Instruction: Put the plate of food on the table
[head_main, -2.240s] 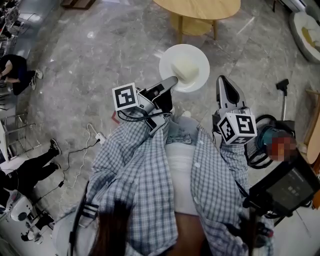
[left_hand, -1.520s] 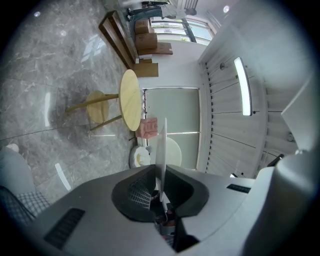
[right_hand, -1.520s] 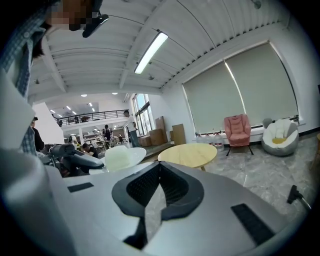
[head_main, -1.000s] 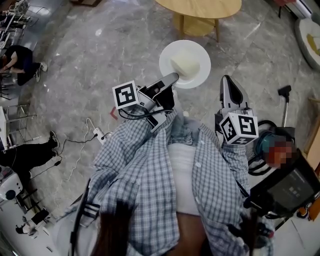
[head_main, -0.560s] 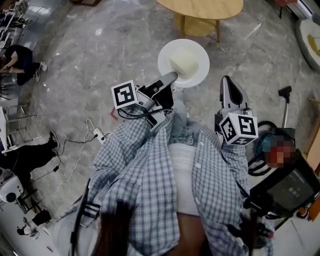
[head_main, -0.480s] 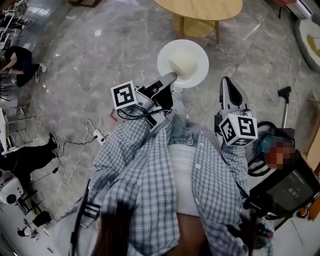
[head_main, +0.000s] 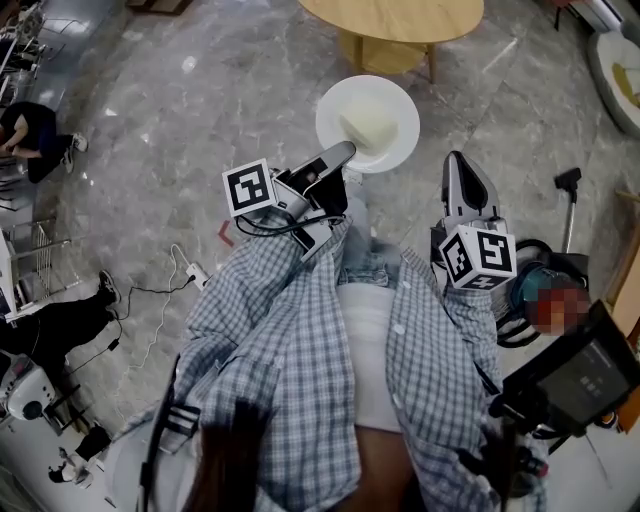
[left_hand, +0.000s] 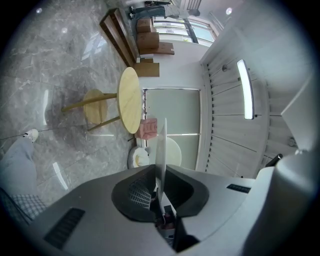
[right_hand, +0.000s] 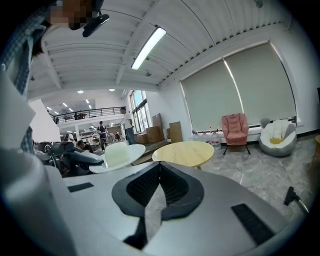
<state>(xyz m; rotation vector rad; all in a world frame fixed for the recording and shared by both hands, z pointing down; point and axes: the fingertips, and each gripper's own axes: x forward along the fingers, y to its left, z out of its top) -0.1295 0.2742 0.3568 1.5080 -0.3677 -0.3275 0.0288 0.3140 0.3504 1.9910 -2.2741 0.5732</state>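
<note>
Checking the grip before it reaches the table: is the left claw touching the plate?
Touching. The left gripper view shows the left claw shut on the plate, whose rim stands edge-on, pinched between its jaws.

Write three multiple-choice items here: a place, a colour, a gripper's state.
1. Where is the plate?
A. held above the floor, short of the wooden table
B. resting on that table
C. lying on that floor
2. What colour is the plate?
A. blue
B. white
C. black
3. How do the right gripper's jaws stand?
A. wide apart
B. shut on the plate
C. together, empty
Answers: 1 A, the left gripper holds its rim in the air; 2 B, white under pale food; 3 C, they meet with nothing between.
</note>
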